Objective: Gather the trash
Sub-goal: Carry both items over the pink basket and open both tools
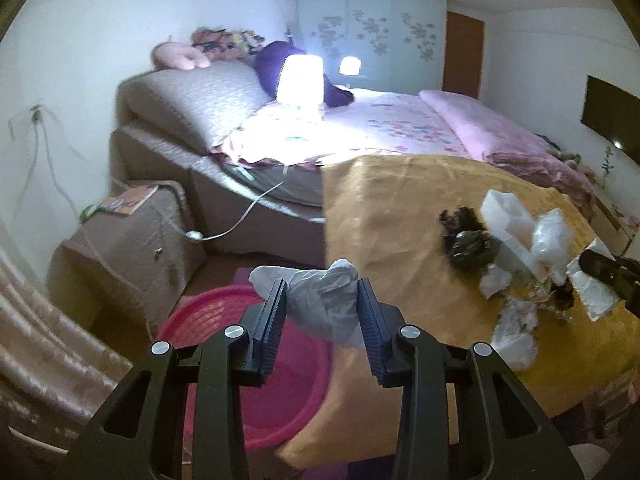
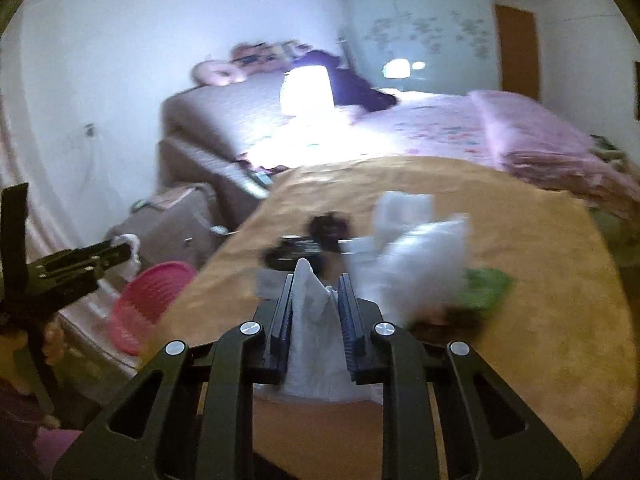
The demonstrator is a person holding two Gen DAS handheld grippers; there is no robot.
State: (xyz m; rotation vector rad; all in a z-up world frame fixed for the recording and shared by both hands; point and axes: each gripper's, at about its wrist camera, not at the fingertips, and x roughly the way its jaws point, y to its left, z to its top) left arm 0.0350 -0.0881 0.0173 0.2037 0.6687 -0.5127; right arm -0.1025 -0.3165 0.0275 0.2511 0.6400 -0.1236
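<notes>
Left claw (image 1: 322,306) gripping crumpled white wad (image 1: 320,300) loosely, hovering over pink basket (image 1: 248,360) at 7 o'clock; right claw (image 2: 316,308) clamping tissue (image 2: 312,340) above orange bedspread (image 2: 520,320); wad risking falling onto floor beside basket

A home bedroom: a bed (image 1: 400,128) with floral sheet, pillow (image 1: 208,108) and pink quilt (image 1: 500,132), a lit lamp (image 1: 300,80), a nightstand (image 1: 132,248), and a flower-patterned wardrobe (image 1: 372,36).
</notes>
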